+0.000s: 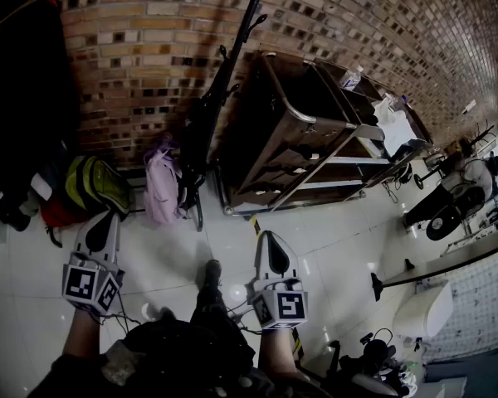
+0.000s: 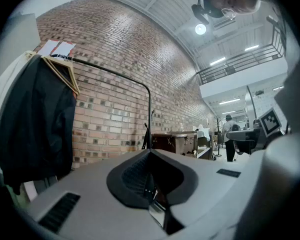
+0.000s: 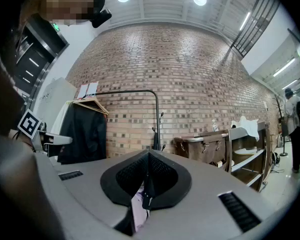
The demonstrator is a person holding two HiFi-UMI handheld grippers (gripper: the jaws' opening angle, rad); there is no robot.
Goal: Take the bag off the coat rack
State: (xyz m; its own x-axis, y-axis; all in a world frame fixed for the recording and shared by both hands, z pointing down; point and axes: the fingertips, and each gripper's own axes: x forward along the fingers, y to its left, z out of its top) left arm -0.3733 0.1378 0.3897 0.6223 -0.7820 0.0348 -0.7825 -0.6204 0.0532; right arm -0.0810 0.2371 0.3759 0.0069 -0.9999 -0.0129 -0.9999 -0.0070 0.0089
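Observation:
A black coat rack (image 1: 232,52) stands against the brick wall, with a dark item (image 1: 201,127) hanging on its pole. A lilac bag (image 1: 162,187) sits low beside the rack's foot; I cannot tell whether it hangs or rests on the floor. My left gripper (image 1: 108,216) is shut and empty, short of the bag and to its left. My right gripper (image 1: 268,237) is shut and empty too, to the bag's right. The rack pole (image 2: 151,126) rises behind the left gripper (image 2: 150,152). The lilac bag (image 3: 138,210) shows under the right gripper (image 3: 149,154), which points at the pole (image 3: 157,129).
A green and yellow backpack (image 1: 95,185) lies left of the lilac bag. A dark metal cart (image 1: 303,131) stands right of the rack. A garment rail with a dark coat (image 2: 35,124) is at the left. A person (image 1: 452,193) stands far right. The floor is glossy tile.

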